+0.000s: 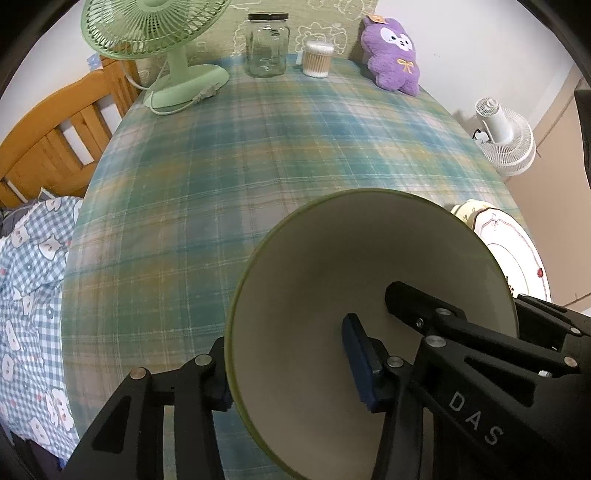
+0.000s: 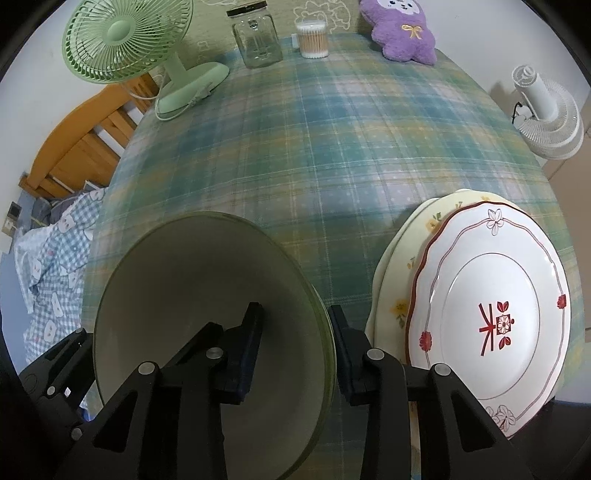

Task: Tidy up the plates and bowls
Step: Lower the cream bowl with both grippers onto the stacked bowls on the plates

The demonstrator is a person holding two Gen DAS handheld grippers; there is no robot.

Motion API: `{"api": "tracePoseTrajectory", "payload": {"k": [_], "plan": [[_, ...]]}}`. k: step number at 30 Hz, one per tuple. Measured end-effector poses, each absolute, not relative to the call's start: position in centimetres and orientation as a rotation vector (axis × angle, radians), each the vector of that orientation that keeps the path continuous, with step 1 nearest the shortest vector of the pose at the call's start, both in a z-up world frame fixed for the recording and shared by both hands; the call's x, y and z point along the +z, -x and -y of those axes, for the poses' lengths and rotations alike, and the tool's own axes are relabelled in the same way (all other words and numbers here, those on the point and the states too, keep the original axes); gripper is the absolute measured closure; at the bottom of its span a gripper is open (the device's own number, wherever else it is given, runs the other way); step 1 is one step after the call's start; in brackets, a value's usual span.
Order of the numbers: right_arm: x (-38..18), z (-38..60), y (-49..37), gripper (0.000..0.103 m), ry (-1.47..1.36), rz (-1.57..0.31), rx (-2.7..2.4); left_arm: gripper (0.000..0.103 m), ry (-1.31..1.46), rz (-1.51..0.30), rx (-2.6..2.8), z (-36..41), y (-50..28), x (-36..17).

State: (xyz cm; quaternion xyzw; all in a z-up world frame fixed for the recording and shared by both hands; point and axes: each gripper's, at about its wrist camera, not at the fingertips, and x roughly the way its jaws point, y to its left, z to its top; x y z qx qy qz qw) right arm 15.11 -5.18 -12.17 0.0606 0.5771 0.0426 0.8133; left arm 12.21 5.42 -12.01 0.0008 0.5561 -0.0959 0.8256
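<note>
Plaid-clothed table (image 1: 258, 155): we count one green fan (image 1: 147, 33), one jar (image 1: 266, 44), one plush (image 1: 391, 55). One green bowl (image 2: 207, 295), its rim pinched on opposite sides by our left gripper (image 1: 291, 365) and right gripper (image 2: 295, 347). Two stacked plates (image 2: 491, 306) just right of the bowl

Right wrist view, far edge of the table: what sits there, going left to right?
Green desk fan → empty glass jar → tub of cotton swabs → purple plush toy. The white fan farther right stands off the table.
</note>
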Motion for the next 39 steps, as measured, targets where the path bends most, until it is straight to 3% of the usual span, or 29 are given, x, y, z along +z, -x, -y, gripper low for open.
{"api": "tracePoseTrajectory", "payload": {"k": [20, 39], "plan": [[-8.8, 6.5, -13.7, 0.064, -0.160, -1.162, 0.074, 0.054, -0.013, -1.138, -0.209, -4.1, -11.6, -8.7], [-3.8, 13.7, -13.8, 0.064, -0.120, -1.080, 0.109, 0.055, -0.005, -1.054, -0.168, 3.3, -11.2, -4.4]]}}
